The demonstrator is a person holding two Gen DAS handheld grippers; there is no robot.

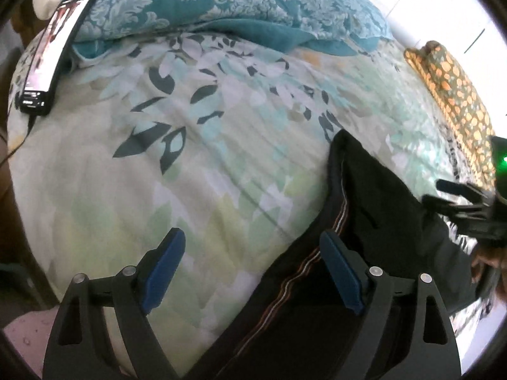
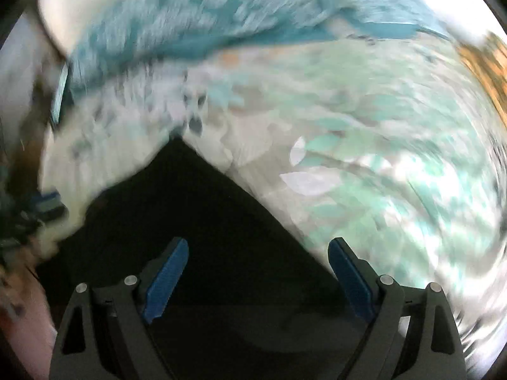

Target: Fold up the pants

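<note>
Black pants (image 1: 364, 221) with a thin striped side seam lie on a floral bedspread (image 1: 206, 158), reaching from the lower right toward the middle. My left gripper (image 1: 253, 237) hovers over their left edge, open, with nothing between its blue pads; the right pad is above the seam. My right gripper (image 1: 443, 194) shows at the right edge of this view, over the pants' far side. In the blurred right wrist view the pants (image 2: 202, 237) form a dark pointed shape and my right gripper (image 2: 258, 243) stands open above them, holding nothing.
A phone (image 1: 54, 53) with a lit screen leans against a teal patterned quilt (image 1: 221, 3) at the back left, a cable trailing from it. An orange-spotted cushion (image 1: 453, 88) lies at the right. The other gripper (image 2: 38, 209) shows at the left edge.
</note>
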